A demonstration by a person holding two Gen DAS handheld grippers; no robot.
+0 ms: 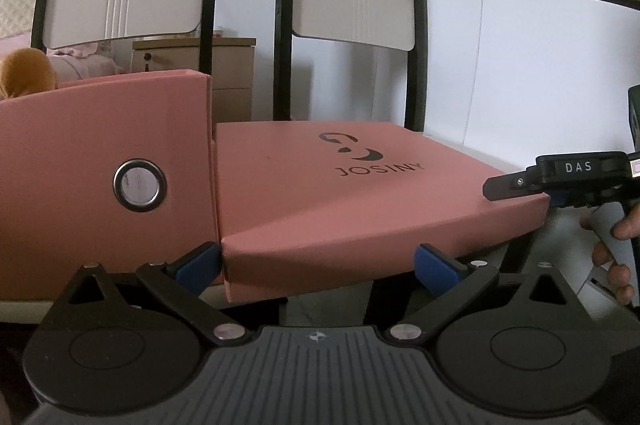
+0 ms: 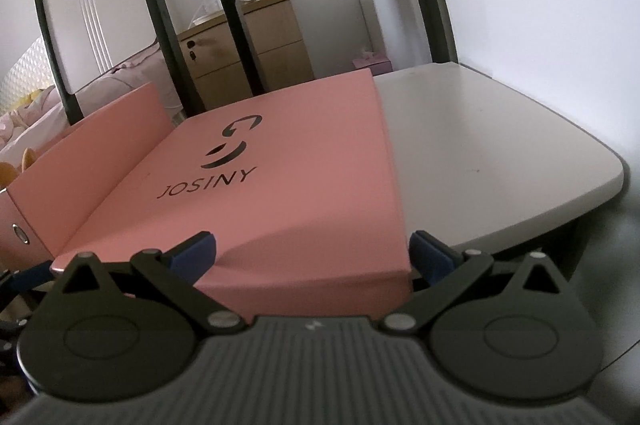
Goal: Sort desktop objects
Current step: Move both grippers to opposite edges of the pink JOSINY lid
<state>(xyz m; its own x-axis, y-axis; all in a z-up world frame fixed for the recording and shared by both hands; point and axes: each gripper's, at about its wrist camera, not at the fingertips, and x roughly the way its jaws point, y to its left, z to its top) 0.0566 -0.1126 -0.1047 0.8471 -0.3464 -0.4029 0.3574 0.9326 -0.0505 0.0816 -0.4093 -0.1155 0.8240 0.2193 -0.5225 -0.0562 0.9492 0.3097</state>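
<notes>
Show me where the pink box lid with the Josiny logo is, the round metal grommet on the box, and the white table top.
pink box lid (image 2: 280, 193): right wrist view, flat top face beside the logo.
metal grommet (image 1: 139, 185): left wrist view, centre of the ring.
white table top (image 2: 480, 153): right wrist view, bare surface right of the lid.

Flat pink JOSINY lid (image 1: 360, 193) beside upright pink box (image 1: 100, 177)

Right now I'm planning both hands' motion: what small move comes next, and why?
Probably close both grippers on the pink lid. The left gripper and right gripper are open, straddling its near corners, and the pink box stands uncovered beside it.
</notes>
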